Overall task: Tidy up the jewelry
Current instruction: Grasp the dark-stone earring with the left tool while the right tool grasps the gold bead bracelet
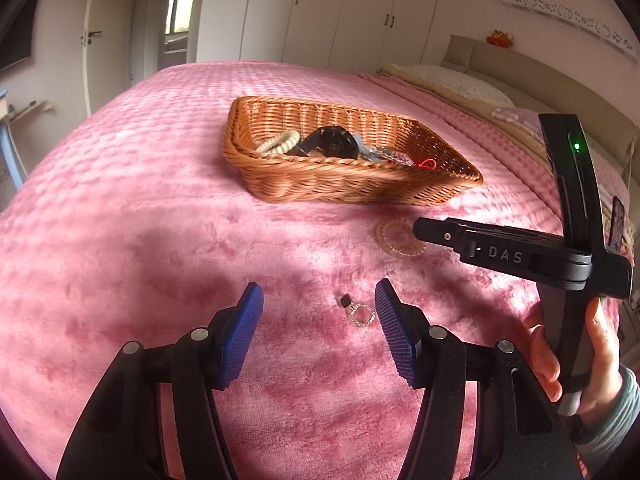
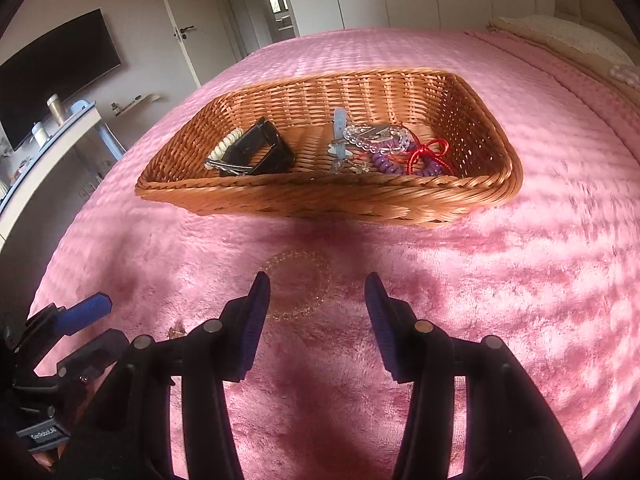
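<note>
With my left hand-held gripper (image 1: 319, 300) wide open and empty around the small pendant (image 1: 360, 312) on the pink bed (image 1: 140, 200), I judge I should press down, pinch slowly, then carry it to the wicker basket (image 1: 320, 184).

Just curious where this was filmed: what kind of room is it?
Most likely a bedroom: a bed under a pink blanket, pillows at the headboard, and white wardrobes along the wall.

One basket (image 2: 360, 200); one clear bracelet (image 2: 298, 286) and one pendant (image 1: 360, 314) on blanket.
</note>
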The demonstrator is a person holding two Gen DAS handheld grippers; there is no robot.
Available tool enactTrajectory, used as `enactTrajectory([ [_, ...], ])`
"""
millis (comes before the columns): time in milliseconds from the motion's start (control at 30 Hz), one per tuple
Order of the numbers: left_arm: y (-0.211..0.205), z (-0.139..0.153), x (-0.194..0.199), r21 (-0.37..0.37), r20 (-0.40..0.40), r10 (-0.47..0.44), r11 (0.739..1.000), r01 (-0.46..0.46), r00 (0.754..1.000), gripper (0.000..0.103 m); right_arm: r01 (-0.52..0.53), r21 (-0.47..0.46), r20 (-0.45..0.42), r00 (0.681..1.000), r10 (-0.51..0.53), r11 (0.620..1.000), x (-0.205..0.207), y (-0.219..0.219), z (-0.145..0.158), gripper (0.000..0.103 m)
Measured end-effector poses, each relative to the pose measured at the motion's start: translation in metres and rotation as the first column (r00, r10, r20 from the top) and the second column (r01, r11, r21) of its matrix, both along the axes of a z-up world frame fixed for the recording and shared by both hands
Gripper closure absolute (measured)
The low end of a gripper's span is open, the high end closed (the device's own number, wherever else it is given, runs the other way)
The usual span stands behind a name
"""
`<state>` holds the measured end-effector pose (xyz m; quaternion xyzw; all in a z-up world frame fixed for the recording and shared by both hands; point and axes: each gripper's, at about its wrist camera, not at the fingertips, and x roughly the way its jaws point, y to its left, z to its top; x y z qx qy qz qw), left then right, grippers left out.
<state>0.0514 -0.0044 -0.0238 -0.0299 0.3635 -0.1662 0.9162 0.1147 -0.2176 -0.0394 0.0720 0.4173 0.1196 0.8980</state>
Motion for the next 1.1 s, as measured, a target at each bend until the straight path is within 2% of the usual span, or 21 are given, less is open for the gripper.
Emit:
enactTrajectory([
  [233, 0.006, -0.006, 0.002, -0.066, -0.027, -0.018, 0.998, 0.016, 0.999, 0.046, 0.011, 0.016, -0.006, 1.0, -0.011, 1.0, 0.005, -0.003, -0.006, 0.057],
  [367, 0.001, -0.008, 0.0, -0.063, -0.027, -0.045, 0.997, 0.043, 0.999, 0.046, 0.021, 0.048, -0.003, 1.0, -0.021, 0.999, 0.005, -0.01, -0.006, 0.057],
  [467, -0.006, -0.013, 0.001, -0.06, -0.057, -0.09, 0.994, 0.087, 0.994, 0.046, 0.02, 0.062, -0.009, 1.0, -0.019, 0.998, 0.007, -0.012, -0.007, 0.057],
  [567, -0.014, -0.016, 0.0, -0.02, -0.06, -0.094, 0.995, 0.093, 0.994, 0.046, -0.001, 0.052, -0.03, 1.0, 0.003, 0.999, 0.01, -0.006, -0.01, 0.057],
  [633, -0.018, -0.017, 0.0, 0.003, -0.062, -0.097, 0.995, 0.097, 0.993, 0.046, -0.012, 0.026, -0.044, 0.999, 0.014, 1.0, 0.015, 0.001, -0.012, 0.066],
  [700, -0.021, -0.019, 0.0, 0.017, -0.072, -0.102, 0.995, 0.103, 0.992, 0.048, -0.022, -0.004, -0.053, 0.998, 0.022, 1.0, 0.02, 0.008, -0.014, 0.069],
  [833, -0.026, -0.021, 0.001, 0.053, -0.086, -0.107, 0.992, 0.112, 0.991, 0.051, -0.057, -0.084, -0.064, 0.997, 0.051, 0.995, 0.025, 0.023, -0.017, 0.088],
  [900, -0.03, -0.021, 0.002, 0.08, -0.088, -0.104, 0.991, 0.111, 0.991, 0.055, -0.077, -0.108, -0.062, 0.996, 0.07, 0.991, 0.021, 0.026, -0.016, 0.092],
  [1100, -0.04, -0.022, 0.007, 0.121, -0.097, -0.1, 0.986, 0.112, 0.99, 0.063, -0.06, -0.13, -0.063, 0.997, 0.052, 0.99, 0.006, 0.012, -0.014, 0.092],
])
